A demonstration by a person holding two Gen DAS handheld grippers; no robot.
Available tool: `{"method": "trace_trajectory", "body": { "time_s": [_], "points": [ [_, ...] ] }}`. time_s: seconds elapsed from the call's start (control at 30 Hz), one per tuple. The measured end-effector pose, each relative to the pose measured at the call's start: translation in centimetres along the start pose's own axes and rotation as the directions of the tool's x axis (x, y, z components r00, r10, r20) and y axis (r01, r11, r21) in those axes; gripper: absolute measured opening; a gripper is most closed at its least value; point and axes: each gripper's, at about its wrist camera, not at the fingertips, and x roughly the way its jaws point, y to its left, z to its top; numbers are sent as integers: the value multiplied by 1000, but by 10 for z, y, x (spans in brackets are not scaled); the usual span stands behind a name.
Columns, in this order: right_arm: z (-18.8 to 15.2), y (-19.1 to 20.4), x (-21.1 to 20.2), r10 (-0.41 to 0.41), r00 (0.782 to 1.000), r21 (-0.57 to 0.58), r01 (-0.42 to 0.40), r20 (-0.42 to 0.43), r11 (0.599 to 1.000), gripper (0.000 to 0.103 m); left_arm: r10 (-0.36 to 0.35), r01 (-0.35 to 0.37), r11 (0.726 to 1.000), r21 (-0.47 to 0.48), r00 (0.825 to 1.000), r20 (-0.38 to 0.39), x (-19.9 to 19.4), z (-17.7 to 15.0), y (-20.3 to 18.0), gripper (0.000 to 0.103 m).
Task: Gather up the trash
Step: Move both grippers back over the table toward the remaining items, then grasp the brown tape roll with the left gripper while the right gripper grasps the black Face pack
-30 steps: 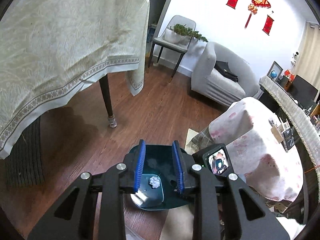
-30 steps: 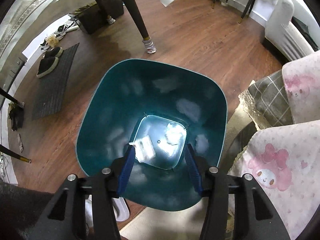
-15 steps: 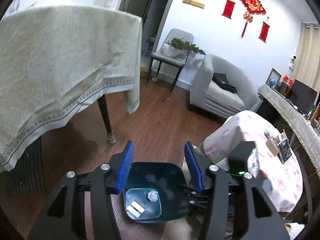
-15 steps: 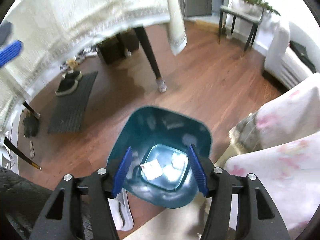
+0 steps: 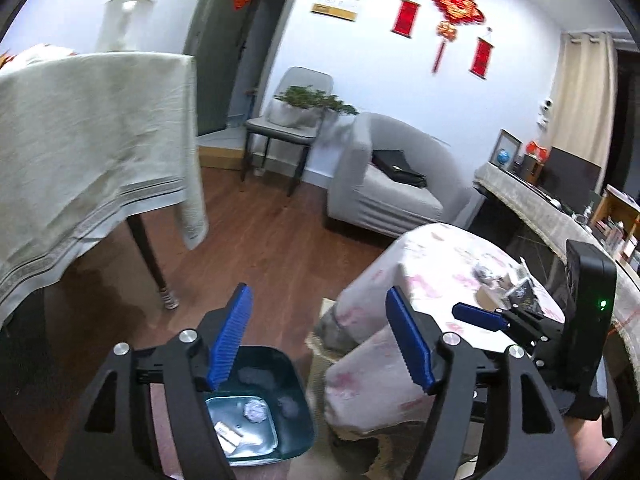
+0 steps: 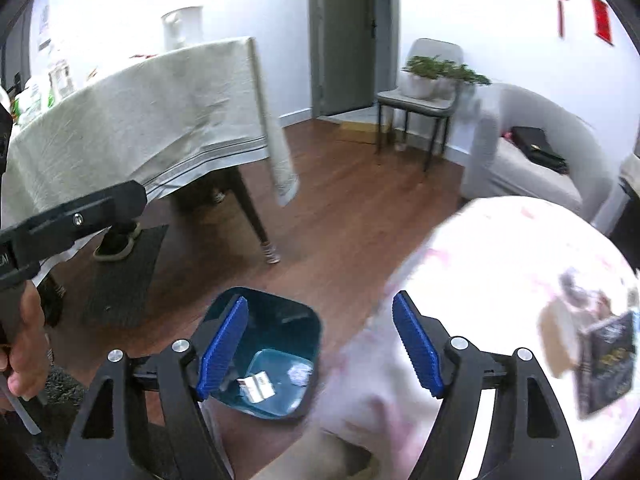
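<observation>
The left gripper (image 5: 320, 340) has just been opening; its jaws stand spread with nothing between them. The right gripper (image 6: 320, 346) has likewise been widening and holds nothing. Below both, at lower centre, the teal bin (image 5: 298, 384) sits on the wood floor (image 5: 256, 248), touching the pink-covered round table (image 5: 440, 280). A crumpled wad (image 5: 256, 410) and paper scraps (image 6: 256, 386) lie inside. Open floor stretches toward the draped table (image 5: 100, 140) at upper left.

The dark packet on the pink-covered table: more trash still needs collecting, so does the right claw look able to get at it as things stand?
Probably yes. The right claw is open and empty, and the dark packet lies exposed on the pink-covered table, ahead to its right, with nothing visible between them.
</observation>
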Motion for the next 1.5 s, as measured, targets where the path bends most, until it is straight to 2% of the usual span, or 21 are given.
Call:
{"method": "trace_trajectory", "body": {
  "time_s": [0.37,0.53,0.77,1.0,1.27,1.5],
  "points": [
    [-26,-75,-50,-144,989,52,143,30,988,79,-134,137,990,37,989,-57,49,-12,-83,75],
    [-42,-102,-69,-217,976,50,216,21,975,80,-171,176,982,68,983,-73,68,-16,-118,76],
    [-63,-139,-91,-275,961,81,274,5,958,84,-206,219,972,91,970,-127,96,-29,-162,76],
    [-83,-169,-104,-330,944,102,330,-22,938,84,-187,213,968,135,966,-181,121,-44,-195,76],
    [-99,-193,-120,-354,935,128,355,-31,926,86,-97,151,969,195,961,-260,151,-56,-224,73],
    [-106,-210,-130,-351,936,159,351,-24,923,86,-57,108,983,147,948,-313,172,-51,-223,71]
  ]
}}
